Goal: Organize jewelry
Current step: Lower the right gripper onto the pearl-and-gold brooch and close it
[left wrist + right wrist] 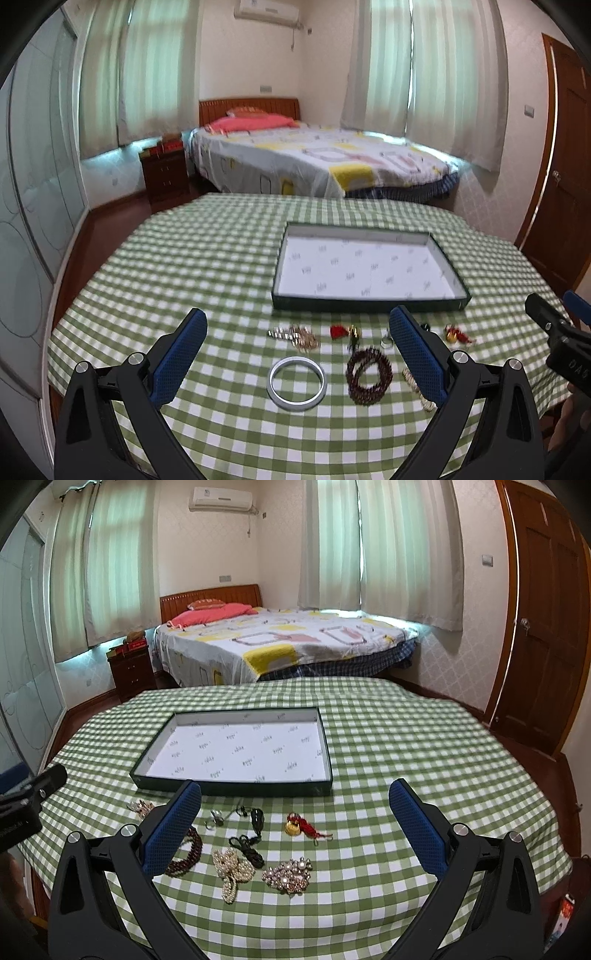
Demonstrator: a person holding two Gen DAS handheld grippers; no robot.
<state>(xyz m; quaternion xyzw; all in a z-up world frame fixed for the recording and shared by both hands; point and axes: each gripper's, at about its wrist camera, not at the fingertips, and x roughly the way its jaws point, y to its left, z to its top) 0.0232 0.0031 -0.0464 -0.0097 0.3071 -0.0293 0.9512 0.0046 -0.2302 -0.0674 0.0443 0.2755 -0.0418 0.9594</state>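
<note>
A shallow dark-green tray with a white lining (369,299) (236,788) lies empty on the green checked tablecloth. In front of it lies loose jewelry: a silver bangle (297,383), a dark red bead bracelet (368,374) (190,853), a gold chain pile (299,336), a red tassel charm (341,331), a pearl strand (231,869), a pearl brooch cluster (288,875), a black cord pendant (251,843), a gold charm with red cord (301,828). My left gripper (297,325) is open above the bangle. My right gripper (295,795) is open above the brooch and charm.
The table (424,746) is round with edges falling off on all sides. A bed (280,642) and a nightstand (131,672) stand beyond it. A wooden door (546,609) is at the right. The right gripper's body (557,336) shows at the left view's right edge.
</note>
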